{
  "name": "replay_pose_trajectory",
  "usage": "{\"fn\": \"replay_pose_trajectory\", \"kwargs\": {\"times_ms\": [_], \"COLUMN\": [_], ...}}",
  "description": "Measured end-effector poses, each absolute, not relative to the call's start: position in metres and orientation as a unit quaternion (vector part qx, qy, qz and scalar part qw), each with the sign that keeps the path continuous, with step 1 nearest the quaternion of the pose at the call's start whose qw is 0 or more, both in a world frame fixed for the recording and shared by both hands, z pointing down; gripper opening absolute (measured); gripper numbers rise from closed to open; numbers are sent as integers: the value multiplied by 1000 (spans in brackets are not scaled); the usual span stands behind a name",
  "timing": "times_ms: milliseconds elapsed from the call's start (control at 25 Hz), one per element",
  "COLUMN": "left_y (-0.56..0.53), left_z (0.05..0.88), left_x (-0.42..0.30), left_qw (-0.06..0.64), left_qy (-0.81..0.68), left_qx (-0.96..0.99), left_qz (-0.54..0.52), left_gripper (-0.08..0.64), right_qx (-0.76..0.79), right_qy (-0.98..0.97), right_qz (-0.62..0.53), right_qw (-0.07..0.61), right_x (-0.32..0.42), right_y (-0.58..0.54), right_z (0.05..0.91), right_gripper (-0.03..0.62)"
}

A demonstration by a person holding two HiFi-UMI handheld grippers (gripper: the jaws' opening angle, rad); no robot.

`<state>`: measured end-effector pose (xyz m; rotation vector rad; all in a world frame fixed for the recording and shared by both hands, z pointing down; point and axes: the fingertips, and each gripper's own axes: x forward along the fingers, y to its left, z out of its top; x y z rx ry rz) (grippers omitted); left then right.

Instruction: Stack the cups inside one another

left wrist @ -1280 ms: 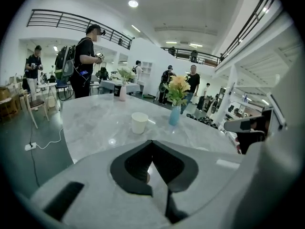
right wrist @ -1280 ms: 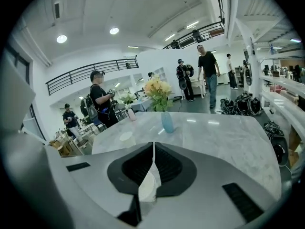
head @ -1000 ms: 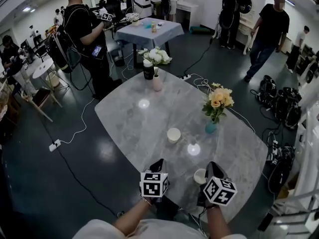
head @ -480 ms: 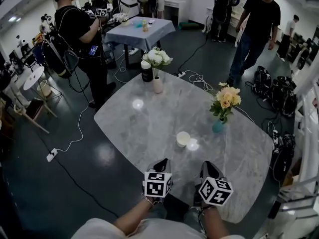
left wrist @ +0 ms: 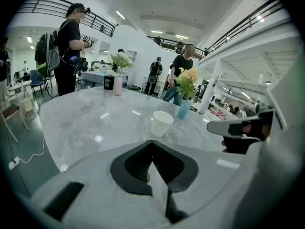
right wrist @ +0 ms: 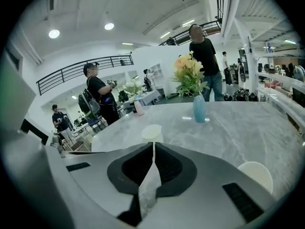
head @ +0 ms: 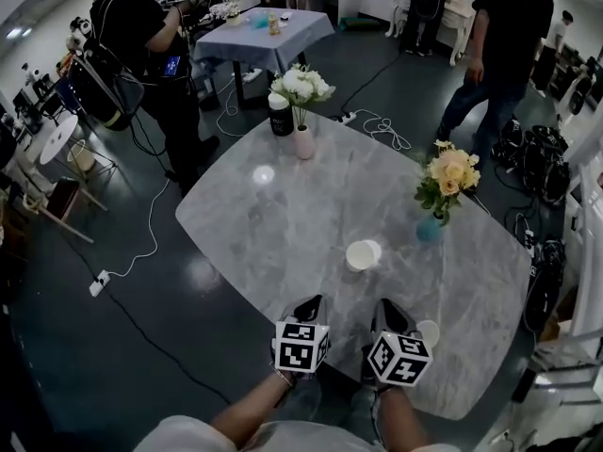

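Two white paper cups stand apart on the grey marble table point(head: 283, 215). The farther cup point(head: 363, 254) is upright near the table's middle, and shows ahead of both sets of jaws as the cup point(left wrist: 161, 123) and the cup point(right wrist: 152, 132). The nearer cup point(head: 429, 332) stands just right of my right gripper point(head: 386, 309), and its rim point(right wrist: 256, 175) shows low right. My left gripper point(head: 306, 305) is beside the right one near the front edge. Both grippers' jaws are shut with nothing between them: left gripper point(left wrist: 152, 141), right gripper point(right wrist: 153, 143).
A blue vase of yellow flowers point(head: 431, 229) stands right of the farther cup. A white vase of white flowers point(head: 303, 142) and a black can point(head: 281, 121) sit at the far edge. People stand beyond the table point(head: 141, 45); cables lie on the floor.
Both grippers have moved forward and lower over the table. The nearer cup, seen left of the right gripper before, is now on its right. The jaws have stayed shut.
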<state>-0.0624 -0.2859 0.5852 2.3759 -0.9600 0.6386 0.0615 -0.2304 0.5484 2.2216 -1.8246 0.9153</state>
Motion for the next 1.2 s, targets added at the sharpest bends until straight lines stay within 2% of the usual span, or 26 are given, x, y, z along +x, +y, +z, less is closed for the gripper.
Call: {"fn": "replay_pose_trajectory", "kwargs": {"times_ms": [1200], "left_y": [-301], "left_z": [587], "left_x": [-60], "left_qw": [230], "left_qy": [-343], "left_qx": [882], "left_qz": [227], "left_gripper": [-5], "right_qx": [742], "right_qy": [-589], "right_qz": [314], "right_qw": [65], "right_x": [64], "right_y": [-247], "right_z": [566], "right_gripper": [17]}}
